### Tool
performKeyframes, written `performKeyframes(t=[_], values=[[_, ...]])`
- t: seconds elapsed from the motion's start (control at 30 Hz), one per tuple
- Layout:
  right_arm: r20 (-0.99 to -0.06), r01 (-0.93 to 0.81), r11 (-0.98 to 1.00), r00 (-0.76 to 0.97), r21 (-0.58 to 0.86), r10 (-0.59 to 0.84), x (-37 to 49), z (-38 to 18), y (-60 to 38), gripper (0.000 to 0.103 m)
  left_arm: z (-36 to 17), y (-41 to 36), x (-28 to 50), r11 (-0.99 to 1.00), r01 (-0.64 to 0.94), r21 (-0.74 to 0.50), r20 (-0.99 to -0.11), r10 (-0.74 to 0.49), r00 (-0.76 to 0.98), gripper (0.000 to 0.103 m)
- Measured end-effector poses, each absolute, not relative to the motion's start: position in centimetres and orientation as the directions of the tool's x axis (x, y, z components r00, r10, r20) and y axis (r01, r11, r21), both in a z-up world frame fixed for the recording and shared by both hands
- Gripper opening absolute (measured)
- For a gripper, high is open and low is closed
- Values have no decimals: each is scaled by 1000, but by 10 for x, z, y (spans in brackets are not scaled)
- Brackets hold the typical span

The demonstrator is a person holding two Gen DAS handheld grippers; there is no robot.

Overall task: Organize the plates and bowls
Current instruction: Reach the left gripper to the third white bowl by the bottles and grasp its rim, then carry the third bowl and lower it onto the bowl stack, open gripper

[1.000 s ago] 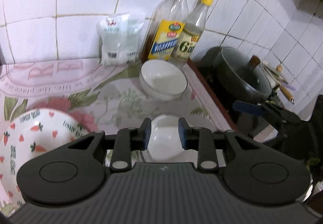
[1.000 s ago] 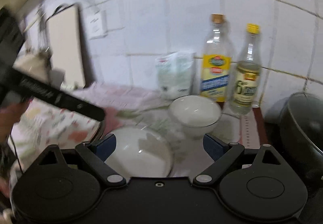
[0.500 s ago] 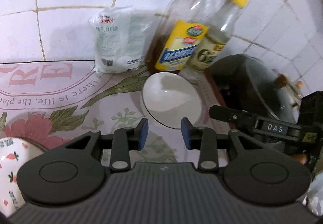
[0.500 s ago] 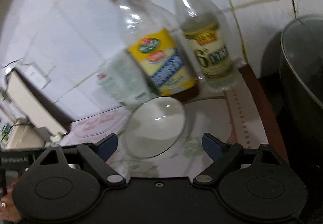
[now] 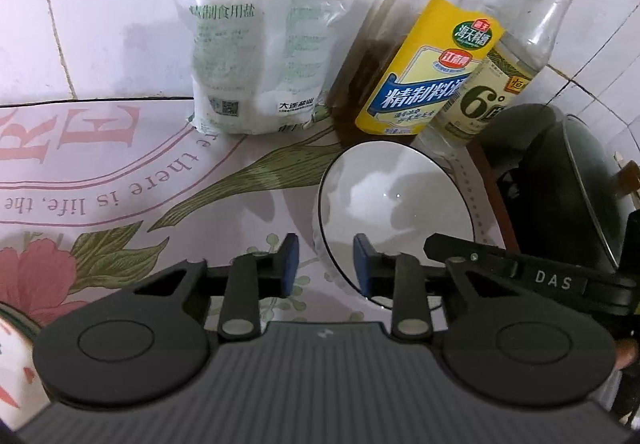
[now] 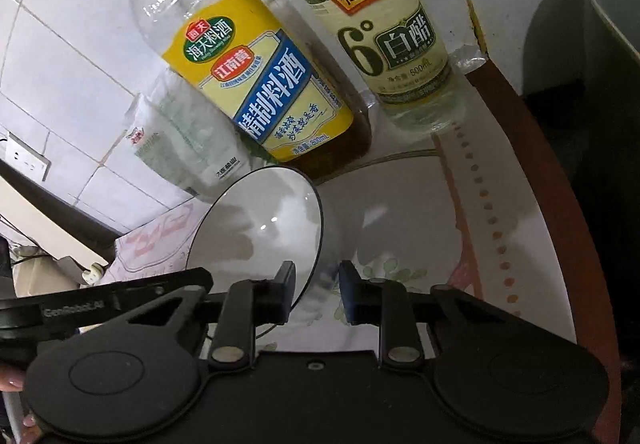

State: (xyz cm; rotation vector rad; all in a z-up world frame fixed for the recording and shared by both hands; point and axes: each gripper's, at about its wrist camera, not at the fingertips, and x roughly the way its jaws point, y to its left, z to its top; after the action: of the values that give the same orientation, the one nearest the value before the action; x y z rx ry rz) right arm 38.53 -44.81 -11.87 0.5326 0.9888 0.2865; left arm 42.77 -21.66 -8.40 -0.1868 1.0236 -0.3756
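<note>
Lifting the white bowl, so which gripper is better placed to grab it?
Left, probably: the left gripper, jaws closing, has the white bowl rim centred between them; the right gripper, also closing, has it near one finger.

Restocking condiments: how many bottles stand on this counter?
2, against the tiled wall behind the white bowl: a clear plastic bottle with a yellow label, and right of it a yellow-capped clear vinegar bottle. Others may sit outside view.
</note>
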Motion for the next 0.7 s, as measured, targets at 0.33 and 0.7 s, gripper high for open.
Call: performKeyframes(t=[0.33,0.7], values=[[-707,76,797,519,599,481,388,-126,-449,23,-93,-207,431,904,164,-396,-795,-426,431,13],[-648,9,791,579,612,495,340,-75,-438,23,-40,-192,376,899,210,-384,-755,-436,489,13]])
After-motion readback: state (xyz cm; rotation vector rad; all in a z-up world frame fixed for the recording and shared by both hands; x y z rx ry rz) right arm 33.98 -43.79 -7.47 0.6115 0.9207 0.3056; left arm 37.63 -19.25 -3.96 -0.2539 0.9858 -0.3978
